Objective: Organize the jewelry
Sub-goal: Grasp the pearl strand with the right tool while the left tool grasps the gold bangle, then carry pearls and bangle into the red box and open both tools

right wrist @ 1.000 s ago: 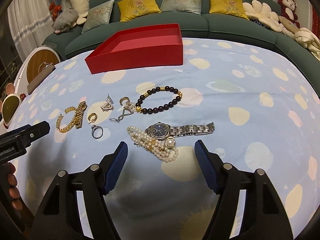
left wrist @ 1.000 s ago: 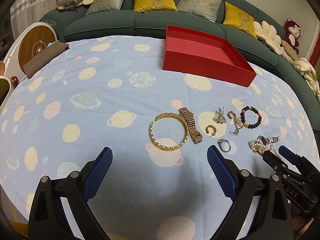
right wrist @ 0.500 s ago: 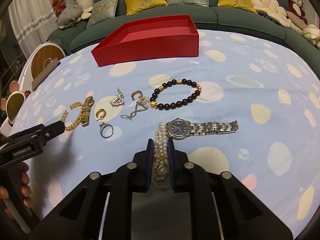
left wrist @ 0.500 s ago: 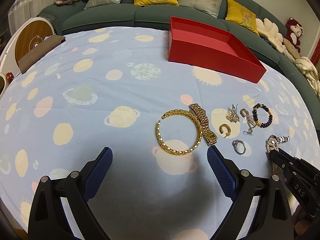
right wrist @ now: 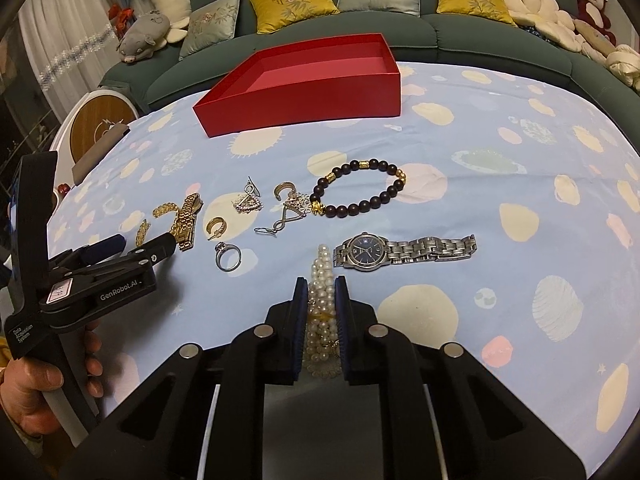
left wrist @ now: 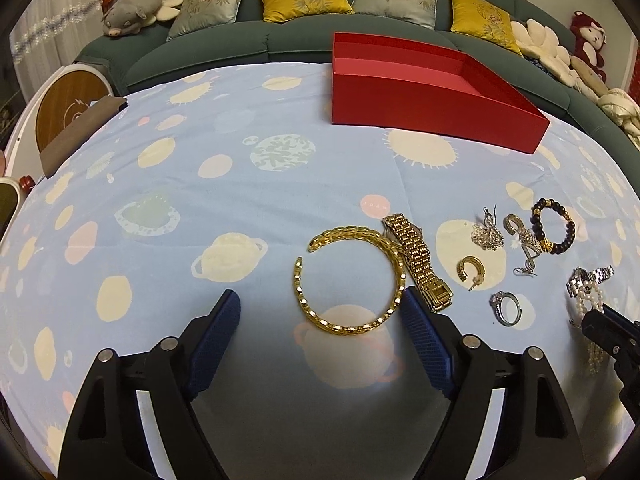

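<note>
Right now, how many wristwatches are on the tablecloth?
2: a silver blue-dial watch just right of the right claw's pearls, and a gold watch touching the gold bangle.

Black plastic fingers (right wrist: pixel 301 320), blue ribbed pads, silver screws; white "GenRobot.AI" lettering; bare hand (right wrist: pixel 36 384).

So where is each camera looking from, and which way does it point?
Left wrist: on the left gripper, facing the gold bangle and sofa; open jaws show.
Right wrist: on the right gripper, jaws shut on the pearl necklace; the left hand shows.
Both see the red box and silver ring.
</note>
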Demonstrator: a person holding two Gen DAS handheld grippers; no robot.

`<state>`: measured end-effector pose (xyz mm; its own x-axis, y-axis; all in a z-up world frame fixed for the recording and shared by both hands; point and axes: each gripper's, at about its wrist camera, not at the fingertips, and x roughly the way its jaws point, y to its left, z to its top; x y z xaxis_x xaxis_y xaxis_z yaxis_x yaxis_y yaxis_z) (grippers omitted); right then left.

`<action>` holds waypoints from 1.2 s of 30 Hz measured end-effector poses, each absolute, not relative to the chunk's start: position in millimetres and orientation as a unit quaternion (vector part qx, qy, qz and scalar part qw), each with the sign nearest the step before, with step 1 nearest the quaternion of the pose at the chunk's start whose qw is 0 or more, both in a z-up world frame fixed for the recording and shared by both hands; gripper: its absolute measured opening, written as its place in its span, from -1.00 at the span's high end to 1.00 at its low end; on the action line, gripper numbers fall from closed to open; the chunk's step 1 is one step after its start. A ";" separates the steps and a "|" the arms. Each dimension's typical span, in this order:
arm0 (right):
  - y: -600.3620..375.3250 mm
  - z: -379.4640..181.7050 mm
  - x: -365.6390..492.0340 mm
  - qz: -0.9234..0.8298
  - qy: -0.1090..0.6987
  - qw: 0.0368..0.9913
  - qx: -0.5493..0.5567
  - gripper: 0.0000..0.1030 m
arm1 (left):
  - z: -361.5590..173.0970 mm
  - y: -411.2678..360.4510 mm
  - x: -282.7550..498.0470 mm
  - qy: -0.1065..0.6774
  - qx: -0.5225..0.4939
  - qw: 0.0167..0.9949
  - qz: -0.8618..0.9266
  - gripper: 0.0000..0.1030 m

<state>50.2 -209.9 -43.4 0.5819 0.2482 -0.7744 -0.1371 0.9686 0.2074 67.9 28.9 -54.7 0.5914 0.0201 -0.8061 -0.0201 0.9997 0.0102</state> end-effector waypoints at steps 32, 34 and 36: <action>-208.1 54.2 49.0 0.129 0.337 0.929 0.085 0.74 | 73.5 28.5 41.1 0.330 -0.037 0.941 -0.068 0.03; -210.9 76.0 55.8 0.131 0.316 0.935 0.096 0.74 | 98.5 24.9 45.2 0.303 -0.032 0.950 -0.074 0.03; -213.3 98.4 66.3 0.130 0.294 0.942 0.099 0.74 | 120.7 22.6 53.9 0.280 -0.029 0.957 -0.075 0.03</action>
